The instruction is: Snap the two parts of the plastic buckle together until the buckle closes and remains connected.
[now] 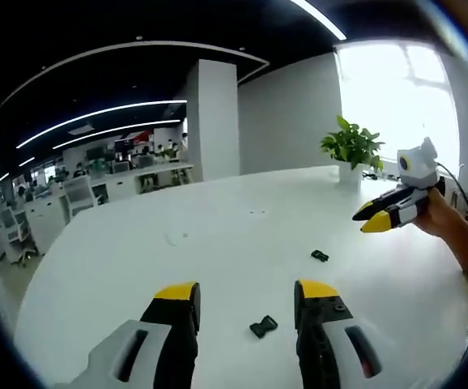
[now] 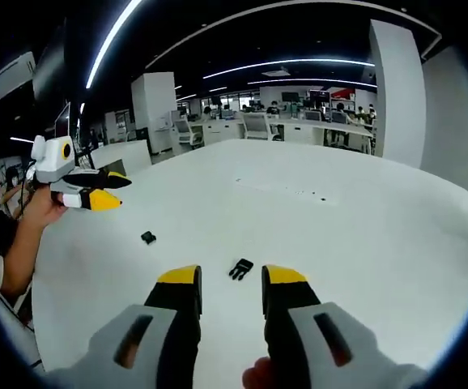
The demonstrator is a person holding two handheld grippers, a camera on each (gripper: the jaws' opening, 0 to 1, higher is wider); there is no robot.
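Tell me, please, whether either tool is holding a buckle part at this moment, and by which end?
Neither: the left tool and right tool are open and empty; both buckle parts lie on the table.

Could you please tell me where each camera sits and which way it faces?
Left gripper view: rides on the left tongs, looks along their open jaws across the white table toward a plant; the right tongs and the right hand holding them show at right.
Right gripper view: rides on the right tongs, looks across the table toward office desks; the left tongs in the left hand show at left.
Shared: the table, both tongs, one buckle part and the other buckle part.
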